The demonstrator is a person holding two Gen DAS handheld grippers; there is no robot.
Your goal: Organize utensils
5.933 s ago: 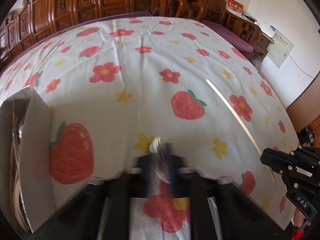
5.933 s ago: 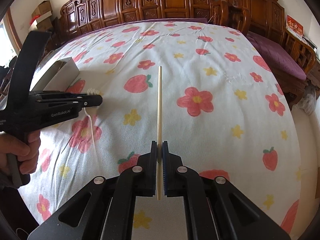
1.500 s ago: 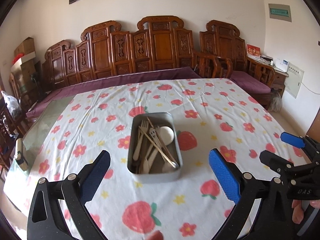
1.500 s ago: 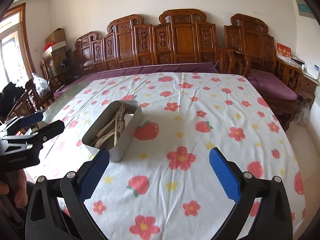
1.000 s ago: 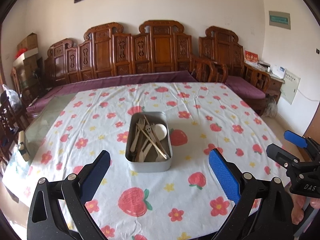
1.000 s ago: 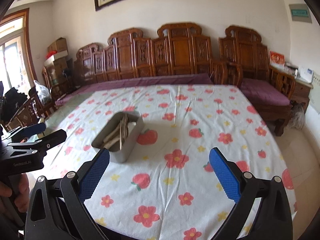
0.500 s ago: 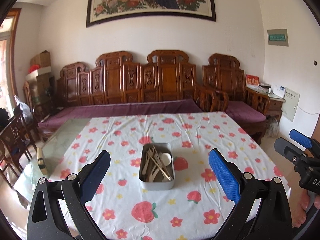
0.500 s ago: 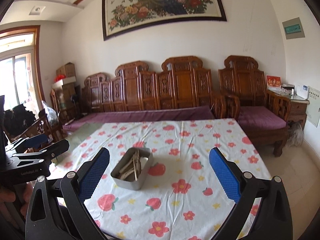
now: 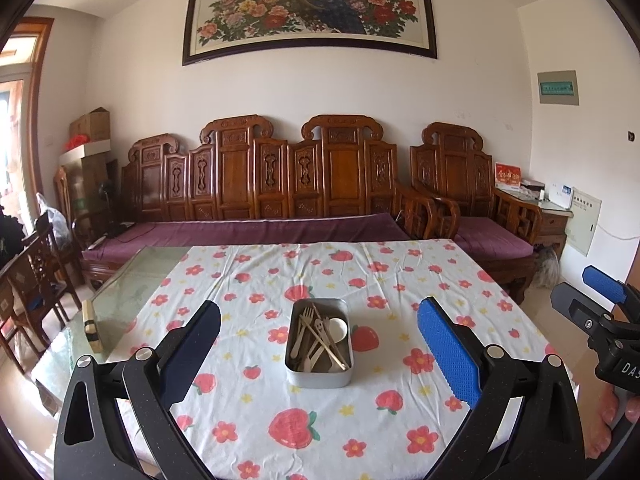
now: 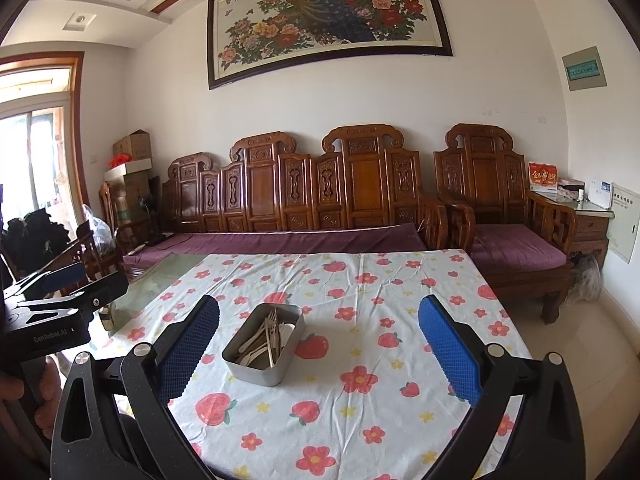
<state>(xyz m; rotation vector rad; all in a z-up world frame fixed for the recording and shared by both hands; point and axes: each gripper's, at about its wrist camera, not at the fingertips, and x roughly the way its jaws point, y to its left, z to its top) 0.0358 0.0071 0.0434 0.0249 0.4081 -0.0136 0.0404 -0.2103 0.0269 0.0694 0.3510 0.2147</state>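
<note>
Grey metal, that's the tin (image 9: pixel 319 376) at the middle of the table, and everything is in it: pale wooden utensils (image 9: pixel 316 340) piled together, forks, flat sticks and a small white round spoon bowl, all inside the walls. From the right wrist view the same tin (image 10: pixel 262 372) sits on the flowered tablecloth (image 10: pixel 360 420) with nothing loose on the cloth around it.

What's changed? Seconds ago the right gripper was clamped on a long stick low over the cloth and the left was closed on another piece beside the tin. Now both have pulled well back and up, so the whole table and the carved wooden bench (image 9: pixel 280 184) behind it are in shot.

Left gripper (image 9: pixel 320 344): jaws spread wide, nothing between them. Right gripper (image 10: pixel 320 340): the same, wide apart and empty, well away from the tin. Each shows at the edge of the other's view, held in a hand.

My read: the gathering is finished. With both claws empty and withdrawn and nothing stray in sight, this looks like the end of the job.
</note>
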